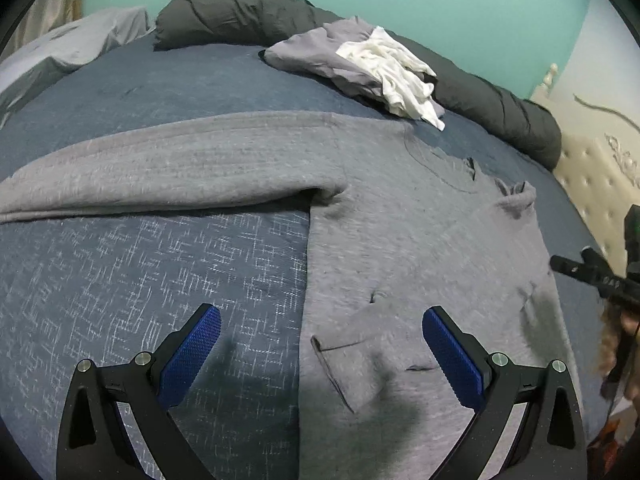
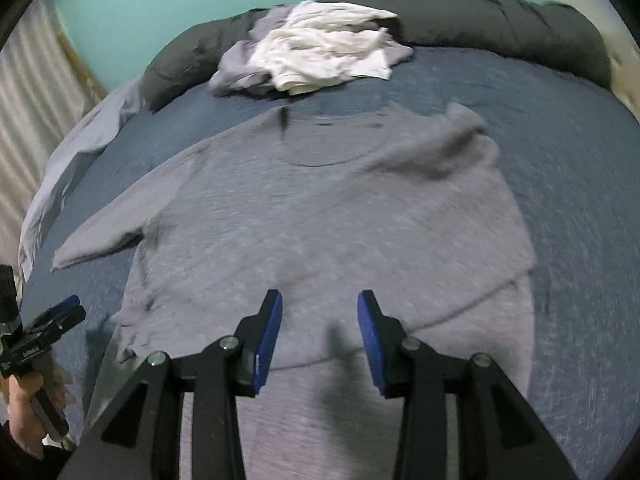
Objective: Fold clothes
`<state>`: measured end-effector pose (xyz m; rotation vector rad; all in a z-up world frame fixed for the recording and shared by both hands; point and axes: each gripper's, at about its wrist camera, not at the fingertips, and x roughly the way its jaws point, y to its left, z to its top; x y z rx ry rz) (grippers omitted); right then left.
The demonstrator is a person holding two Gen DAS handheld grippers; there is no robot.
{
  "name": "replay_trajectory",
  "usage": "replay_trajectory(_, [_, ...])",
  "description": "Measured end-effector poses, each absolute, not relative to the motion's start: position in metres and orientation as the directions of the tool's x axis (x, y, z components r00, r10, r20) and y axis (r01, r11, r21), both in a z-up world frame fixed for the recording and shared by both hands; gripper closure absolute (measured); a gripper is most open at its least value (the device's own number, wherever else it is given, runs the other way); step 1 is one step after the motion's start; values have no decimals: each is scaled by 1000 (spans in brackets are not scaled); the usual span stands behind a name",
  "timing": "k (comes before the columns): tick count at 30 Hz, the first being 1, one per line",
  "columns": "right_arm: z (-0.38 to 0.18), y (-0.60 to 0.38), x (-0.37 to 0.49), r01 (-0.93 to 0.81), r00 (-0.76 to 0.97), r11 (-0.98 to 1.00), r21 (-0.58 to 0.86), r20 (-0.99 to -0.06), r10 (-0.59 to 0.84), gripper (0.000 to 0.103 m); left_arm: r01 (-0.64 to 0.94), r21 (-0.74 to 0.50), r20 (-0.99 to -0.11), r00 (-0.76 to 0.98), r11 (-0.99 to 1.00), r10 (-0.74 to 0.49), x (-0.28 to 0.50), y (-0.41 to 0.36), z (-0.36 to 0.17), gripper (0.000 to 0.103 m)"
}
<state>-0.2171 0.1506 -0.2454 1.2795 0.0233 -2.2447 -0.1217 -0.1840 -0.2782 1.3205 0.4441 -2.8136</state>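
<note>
The grey sweater [image 2: 320,216] was smeared by motion blur in the right wrist view, its hem hidden behind the right gripper [image 2: 319,344]; one sleeve [image 1: 120,172] ran off the left wrist view's edge.

grey sweatshirt [image 2: 320,216] | flat on bed, one sleeve outstretched | crumpled clothes pile [image 2: 316,56] beyond

- No text can be read in either view.
- Small white marks on the left gripper [image 2: 40,344], at the lower left of the right wrist view, are too blurred to make out.
</note>
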Motion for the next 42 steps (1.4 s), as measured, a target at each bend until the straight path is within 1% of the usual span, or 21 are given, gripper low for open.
replay_trajectory(8, [-255, 174, -222, 449, -416, -865, 226, -804, -426, 63, 97, -248, -765, -631, -964, 133, -124, -174, -283, 0])
replay_trajectory(16, [-231, 220, -285, 336, -505, -921, 195, -789, -351, 62, 51, -243, -762, -628, -969, 158, -140, -154, -287, 0])
replay_trajectory(18, [-224, 225, -305, 308, -505, -932, 192, -797, -331, 59, 46, -242, -765, -623, -969, 161, -145, -151, -289, 0])
replay_trajectory(20, [-217, 229, -325, 283, -502, -937, 203, -801, -326, 57, 44, -237, -765, -624, -970, 159, -150, -147, -291, 0])
replay_trajectory(25, [-218, 240, -374, 180, -454, -932, 316, -814, -364, 56, 39, -240, -752, -639, -970, 161, -160, -141, -291, 0])
replay_trajectory(29, [-224, 233, -403, 130, -409, -912, 389, -816, -407, 56, 37, -233, -755, -637, -972, 157, -168, -135, -292, 0])
replay_trajectory(31, [-232, 226, -415, 113, -372, -907, 406, -829, -417, 56, 36, -234, -754, -637, -972, 157, -170, -134, -292, 0])
replay_trajectory(37, [-251, 213, -443, 45, -332, -909, 414, -852, -405, 56, 28, -224, -760, -631, -974, 156, -178, -127, -295, 0])
replay_trajectory(38, [-254, 212, -445, 36, -323, -909, 415, -856, -404, 58, 28, -222, -764, -626, -975, 156, -179, -127, -296, 0])
replay_trajectory(39, [-257, 211, -448, 27, -314, -909, 417, -860, -403, 72, 29, -221, -768, -621, -975, 156, -181, -126, -298, 0])
replay_trajectory(40, [-259, 210, -451, 16, -307, -905, 426, -859, -410, 81, 29, -221, -771, -617, -975, 157, -182, -126, -300, 0])
replay_trajectory(41, [-259, 210, -453, 14, -313, -903, 430, -856, -412, 87, 29, -221, -774, -613, -975, 157, -183, -126, -301, 0])
replay_trajectory(42, [-259, 209, -454, 13, -318, -901, 433, -853, -414, 90, 30, -219, -776, -611, -975, 156, -183, -126, -302, 0])
